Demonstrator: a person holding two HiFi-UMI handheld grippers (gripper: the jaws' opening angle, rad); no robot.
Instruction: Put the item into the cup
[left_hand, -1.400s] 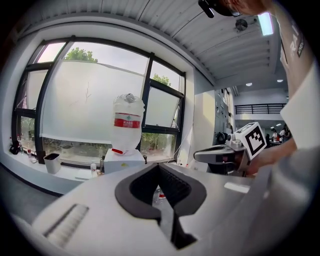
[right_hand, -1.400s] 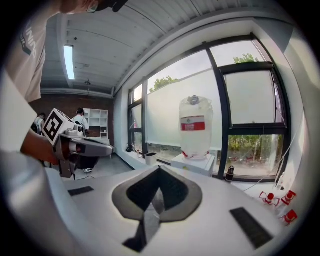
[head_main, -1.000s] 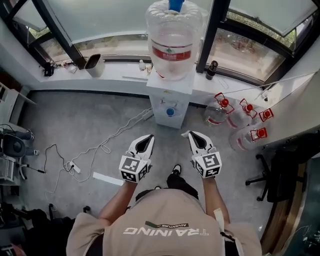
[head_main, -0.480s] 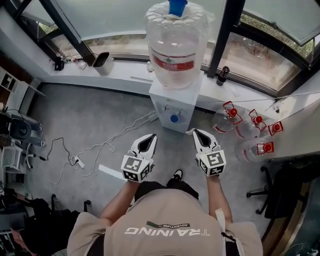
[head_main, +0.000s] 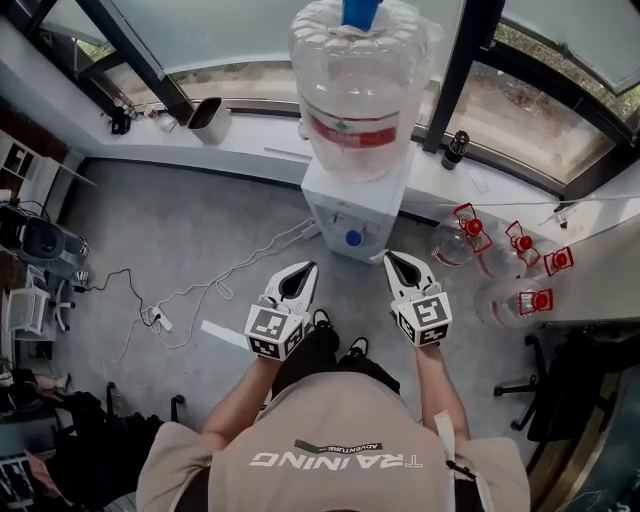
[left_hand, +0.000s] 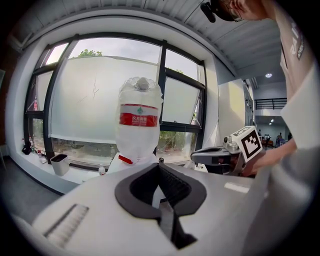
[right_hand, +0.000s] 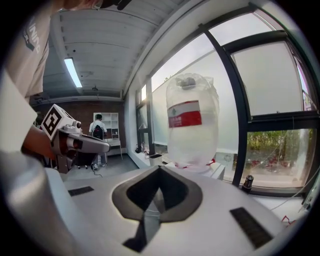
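I see no loose item, and nothing is held in either gripper. A white cup-like container with a dark inside (head_main: 208, 118) stands on the window sill at the far left, and it also shows in the left gripper view (left_hand: 59, 163). My left gripper (head_main: 305, 268) and right gripper (head_main: 392, 258) are held side by side at waist height, pointing at the water dispenser (head_main: 350, 205). Both are shut and empty, the jaws meeting in the left gripper view (left_hand: 159, 165) and in the right gripper view (right_hand: 159, 169).
A large water bottle (head_main: 355, 80) tops the dispenser. Empty bottles with red handles (head_main: 500, 250) lie on the floor to the right, near an office chair (head_main: 560, 380). Cables and a power strip (head_main: 160, 320) run over the floor on the left. A small dark bottle (head_main: 455, 148) stands on the sill.
The person has stepped closer to the water dispenser, and a foot now shows under the left gripper. Both grippers keep their pose and stay shut.
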